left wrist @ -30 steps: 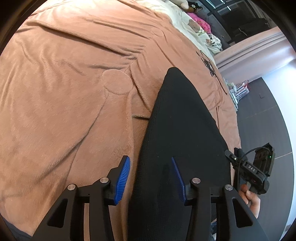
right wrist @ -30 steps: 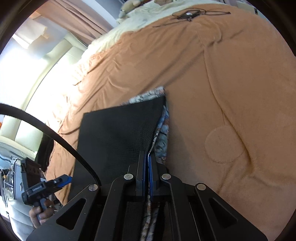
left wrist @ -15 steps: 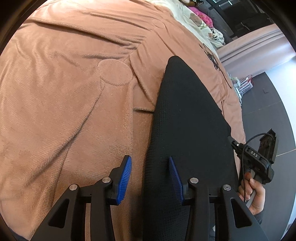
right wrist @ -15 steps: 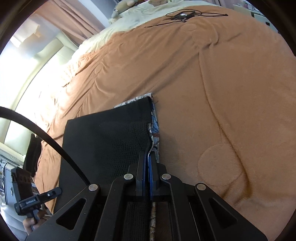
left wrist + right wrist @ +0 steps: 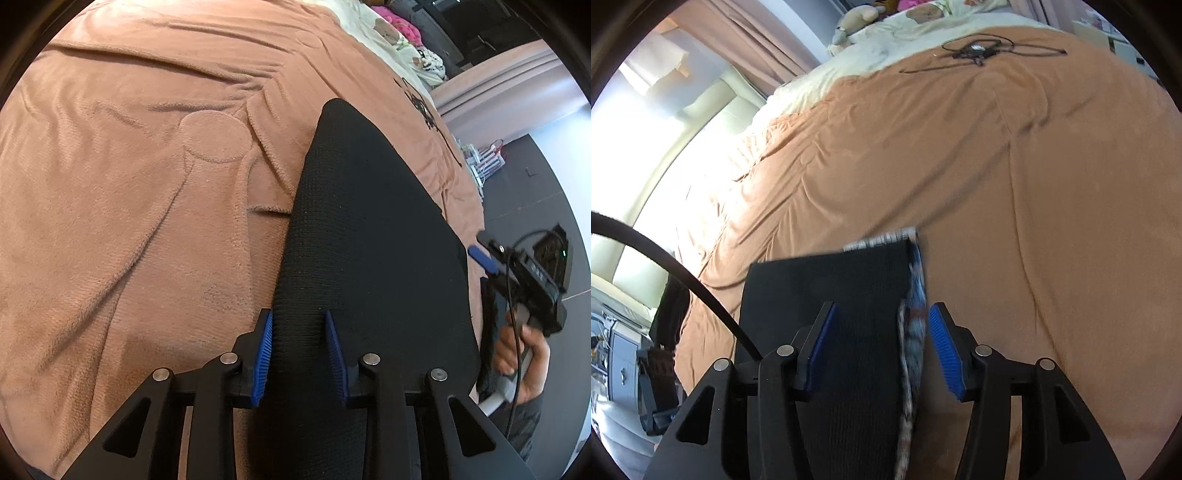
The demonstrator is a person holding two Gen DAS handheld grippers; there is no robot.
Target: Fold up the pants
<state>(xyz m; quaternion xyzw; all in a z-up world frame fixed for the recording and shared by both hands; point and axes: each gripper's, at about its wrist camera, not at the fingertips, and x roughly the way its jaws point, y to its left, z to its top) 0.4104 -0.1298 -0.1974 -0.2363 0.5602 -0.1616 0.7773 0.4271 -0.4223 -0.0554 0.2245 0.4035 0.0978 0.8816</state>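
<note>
The black knit pants lie folded flat on the brown bedspread. My left gripper is open, its blue pads on either side of the near left folded edge of the pants. In the right wrist view the pants show a patterned blue-and-white lining along their right edge. My right gripper is open with the pants' edge and lining between its pads. The right gripper also shows in the left wrist view, held in a hand at the pants' right side.
A black cable bundle lies on the far bedspread. Cream bedding and soft toys sit at the head of the bed. The bed's right edge drops to a dark floor. A black cable crosses the right wrist view.
My right gripper was shut on the pants' edge and has opened, letting it go. My left gripper's pads have closed in partway around the folded edge and moved forward.
</note>
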